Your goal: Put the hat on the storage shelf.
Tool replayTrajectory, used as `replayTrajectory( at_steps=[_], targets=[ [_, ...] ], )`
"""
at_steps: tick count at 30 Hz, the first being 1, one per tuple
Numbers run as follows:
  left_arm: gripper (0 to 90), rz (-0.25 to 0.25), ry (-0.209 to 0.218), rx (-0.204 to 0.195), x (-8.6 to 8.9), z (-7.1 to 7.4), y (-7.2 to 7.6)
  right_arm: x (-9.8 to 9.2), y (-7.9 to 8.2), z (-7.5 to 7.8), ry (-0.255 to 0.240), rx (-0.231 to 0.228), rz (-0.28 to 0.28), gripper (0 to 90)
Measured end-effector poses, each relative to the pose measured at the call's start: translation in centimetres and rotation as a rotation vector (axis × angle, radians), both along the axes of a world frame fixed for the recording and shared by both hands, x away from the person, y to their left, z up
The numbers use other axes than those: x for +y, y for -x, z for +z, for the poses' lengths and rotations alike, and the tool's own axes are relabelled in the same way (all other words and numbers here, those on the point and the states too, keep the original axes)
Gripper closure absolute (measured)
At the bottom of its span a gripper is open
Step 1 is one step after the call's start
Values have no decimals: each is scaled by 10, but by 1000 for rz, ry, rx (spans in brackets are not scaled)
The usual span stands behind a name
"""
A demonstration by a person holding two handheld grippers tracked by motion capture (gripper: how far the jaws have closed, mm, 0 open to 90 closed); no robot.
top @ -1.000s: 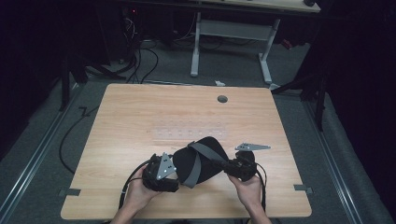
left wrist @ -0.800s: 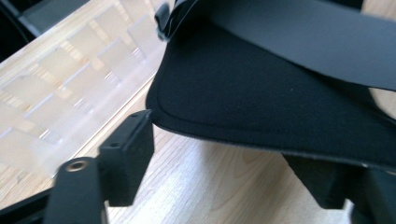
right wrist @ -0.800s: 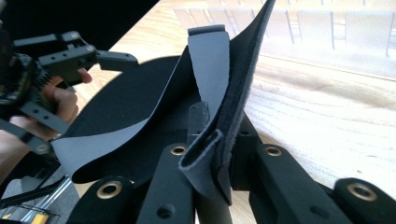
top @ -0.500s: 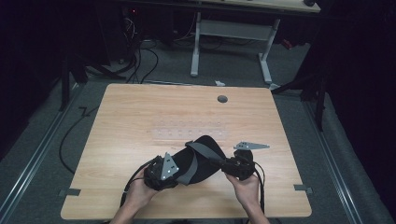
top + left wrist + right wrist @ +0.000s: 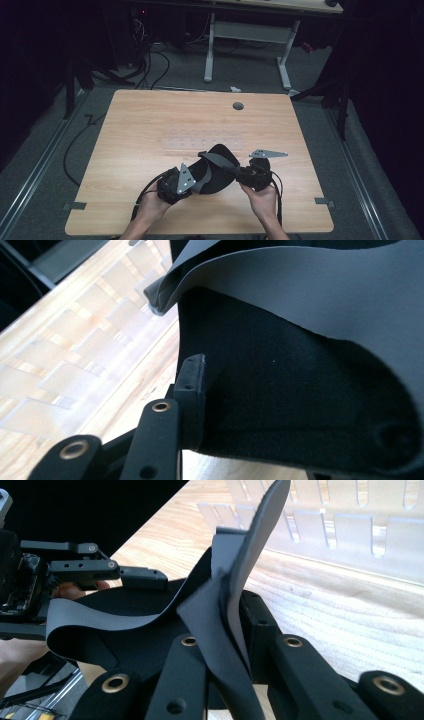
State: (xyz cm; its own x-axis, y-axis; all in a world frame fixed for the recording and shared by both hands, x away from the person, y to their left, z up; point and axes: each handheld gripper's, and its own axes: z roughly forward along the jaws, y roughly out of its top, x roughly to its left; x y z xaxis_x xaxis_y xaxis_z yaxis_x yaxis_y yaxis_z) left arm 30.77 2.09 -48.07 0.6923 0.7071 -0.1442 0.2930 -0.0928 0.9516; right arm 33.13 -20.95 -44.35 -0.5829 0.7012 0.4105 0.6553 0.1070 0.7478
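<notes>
At the near edge of the wooden counter [image 5: 125, 130], a person's two hands are holding a pair of handheld grippers with a soft black and grey neoprene brace [image 5: 212, 172] stretched between them. The left gripper [image 5: 172, 186] is biting into the brace's black padded body, one of its fingers [image 5: 192, 390] pressing against the fuzzy fabric; the other is hidden behind the material, so the hold looks closed but that is a judgement. The right gripper [image 5: 250, 176] is pinching a grey strap [image 5: 227, 630] between its fingers, which are standing closed on it. The brace is hanging just above the counter, sagging and folding in the middle, which suggests something light, limp and easily creased rather than fragile. Its smooth grey face looks slippery, while the black pile should grip better; thick edges and the strap's root appear the safest places to take hold. Farther off, a clear ridged sheet [image 5: 205, 142] is lying flat mid-counter, a small round grommet [image 5: 238, 106] is sitting near the far edge, and a second desk [image 5: 250, 30] is standing beyond amid cables.
</notes>
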Motion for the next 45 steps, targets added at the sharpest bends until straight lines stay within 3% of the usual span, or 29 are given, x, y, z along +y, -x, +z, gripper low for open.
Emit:
replayTrajectory(
  at_steps=[2,7,11,16,19,22,29,33,35,39,40,41,42,43,45],
  targets=[
    [642,-5,13,18,0,1,0,0,0,1,-3,-3,-2,819],
    [754,-74,18,65,-3,0,6,9,0,6,8,-38,-11,820],
    [838,-90,9,66,-3,2,10,10,-3,7,1,-47,-8,817],
    [864,-116,6,66,-2,6,16,9,-7,8,-27,-52,-2,793],
    [866,-134,11,77,-3,8,21,9,-5,9,-22,-72,-3,750],
    [867,-149,28,106,-1,11,25,7,-4,10,-53,-85,5,657],
    [866,-128,69,132,2,15,19,-13,-4,14,-119,-110,-1,513],
    [866,-142,46,112,2,22,23,-26,0,10,-160,-129,-10,464],
    [866,-131,61,118,4,25,22,-33,2,4,-132,-143,-52,463],
    [866,-104,80,118,11,26,19,-45,3,-11,-114,-122,-100,440],
    [866,-91,95,123,15,30,17,-50,4,-21,-39,-129,-141,429],
    [866,-83,104,125,16,32,16,-52,3,-26,-9,-135,-153,419],
    [866,-83,104,125,16,32,16,-52,3,-26,-9,-135,-153,419],
    [865,-69,125,137,20,35,14,-58,2,-40,66,-121,-196,407],
    [865,-53,141,150,23,37,10,-61,0,-51,124,-108,-227,402]
  ],
)
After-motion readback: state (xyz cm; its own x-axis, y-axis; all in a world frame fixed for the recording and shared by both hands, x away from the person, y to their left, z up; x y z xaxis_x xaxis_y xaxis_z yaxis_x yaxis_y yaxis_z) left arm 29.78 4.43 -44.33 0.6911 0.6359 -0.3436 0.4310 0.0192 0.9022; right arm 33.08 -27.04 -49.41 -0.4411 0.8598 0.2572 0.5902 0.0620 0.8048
